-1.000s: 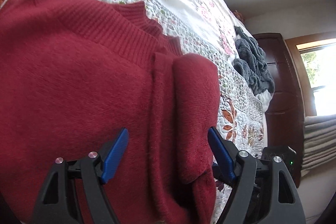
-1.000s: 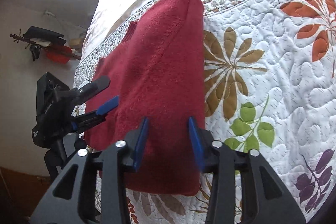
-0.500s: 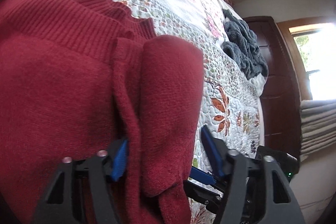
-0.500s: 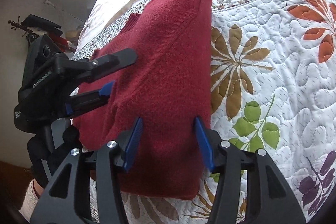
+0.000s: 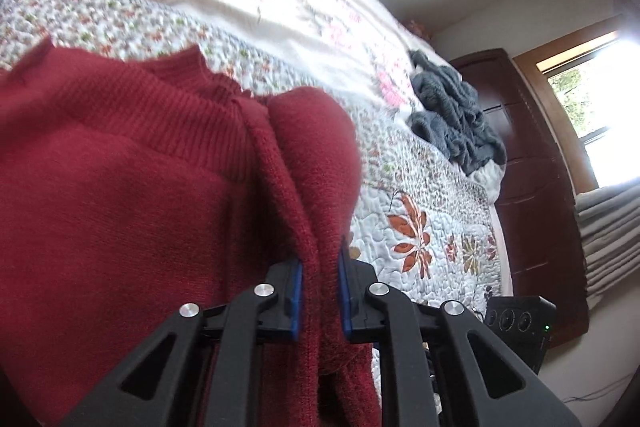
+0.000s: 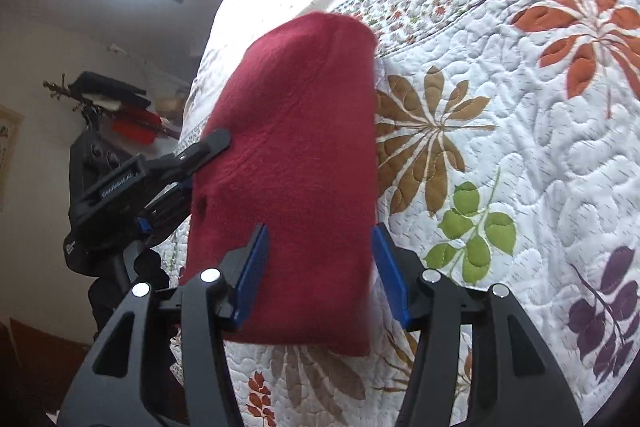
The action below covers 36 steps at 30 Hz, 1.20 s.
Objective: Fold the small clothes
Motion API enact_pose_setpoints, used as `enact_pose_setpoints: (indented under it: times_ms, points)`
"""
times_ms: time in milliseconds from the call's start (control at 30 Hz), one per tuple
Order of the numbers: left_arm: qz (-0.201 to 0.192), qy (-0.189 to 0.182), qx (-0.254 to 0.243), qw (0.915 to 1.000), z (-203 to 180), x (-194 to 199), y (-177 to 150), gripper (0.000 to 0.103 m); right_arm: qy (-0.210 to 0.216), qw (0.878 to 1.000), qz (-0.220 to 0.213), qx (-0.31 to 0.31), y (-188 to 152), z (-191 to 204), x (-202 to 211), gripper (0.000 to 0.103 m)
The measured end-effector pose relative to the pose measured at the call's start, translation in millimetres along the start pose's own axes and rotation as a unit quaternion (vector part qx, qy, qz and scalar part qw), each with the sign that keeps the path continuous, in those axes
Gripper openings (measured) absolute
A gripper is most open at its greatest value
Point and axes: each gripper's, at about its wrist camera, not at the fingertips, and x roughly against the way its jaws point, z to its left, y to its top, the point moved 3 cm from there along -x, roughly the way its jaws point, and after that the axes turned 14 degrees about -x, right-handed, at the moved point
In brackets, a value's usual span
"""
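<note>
Right hand-held gripper (image 6: 320, 271) agape, straddling red sweater (image 6: 292, 155) (on quilt (image 6: 520, 147)).

Matte black plastic left gripper (image 5: 319, 293) and right gripper (image 6: 318, 277): triangular cut-out arms, silver round screws, flat blue-padded fingers (image 6: 251, 273). White "GenRobot" lettering along one side.

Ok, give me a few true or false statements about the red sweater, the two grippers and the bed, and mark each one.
1. The left gripper is shut on the red sweater. True.
2. The right gripper is clamped on the sweater. False: its jaws stand open on either side of the folded part.
3. The sweater lies on a floral quilt. True.
4. A grey garment lies on top of the sweater. False: it lies apart, farther along the bed.
</note>
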Motion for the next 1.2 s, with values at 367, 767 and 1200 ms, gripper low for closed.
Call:
enact_pose_setpoints:
  times_ms: [367,767,1200]
  points:
    - [-0.036,0.089,-0.005,0.9954,60.4,82.2,9.2,0.014,-0.024,0.999,0.025,0.025,-22.2,2.5,-15.6,0.053]
    - [-0.069,0.156,-0.002,0.9853,128.5,161.7,-2.8,0.014,-0.037,0.997,0.055,0.049,-44.0,26.4,-48.4,0.053]
    - [-0.057,0.185,0.02,0.9809,180.9,160.8,-37.6,0.014,-0.05,0.992,0.082,0.085,-65.0,53.7,-69.2,0.053]
